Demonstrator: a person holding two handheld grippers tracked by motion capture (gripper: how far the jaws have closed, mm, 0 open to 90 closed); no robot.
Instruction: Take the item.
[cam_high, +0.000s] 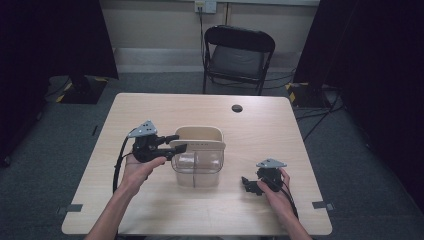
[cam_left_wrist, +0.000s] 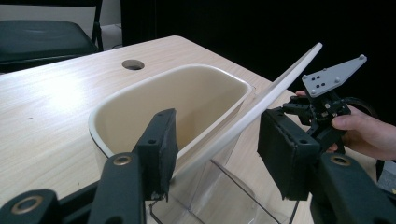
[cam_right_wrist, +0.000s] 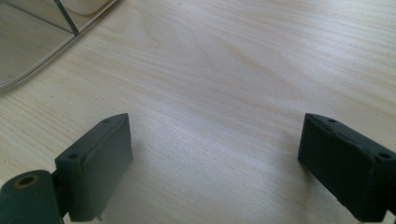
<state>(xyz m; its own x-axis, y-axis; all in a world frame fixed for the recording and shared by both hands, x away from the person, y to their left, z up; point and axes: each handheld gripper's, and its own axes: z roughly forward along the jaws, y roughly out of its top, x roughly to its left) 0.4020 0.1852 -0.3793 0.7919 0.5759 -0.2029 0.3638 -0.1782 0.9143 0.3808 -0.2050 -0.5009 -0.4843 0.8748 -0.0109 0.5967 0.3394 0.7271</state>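
Observation:
A clear plastic container (cam_high: 197, 170) stands mid-table, with a hollow cream tub (cam_high: 197, 134) at its far side. A thin cream lid panel (cam_high: 200, 146) lies tilted across the container's top. My left gripper (cam_high: 176, 142) reaches in from the left, shut on that panel's left end. In the left gripper view the lid panel (cam_left_wrist: 280, 79) slants up between the jaws of my left gripper (cam_left_wrist: 215, 144), above the clear container (cam_left_wrist: 219, 191) and beside the tub (cam_left_wrist: 187, 102). My right gripper (cam_high: 248, 185) rests low at the container's right, open over bare wood (cam_right_wrist: 215, 154).
The wooden table (cam_high: 165, 110) has a round cable hole (cam_high: 237, 108) near its far edge. A black folding chair (cam_high: 237, 55) stands behind the table. The clear container's corner (cam_right_wrist: 28, 46) sits at the top left of the right gripper view.

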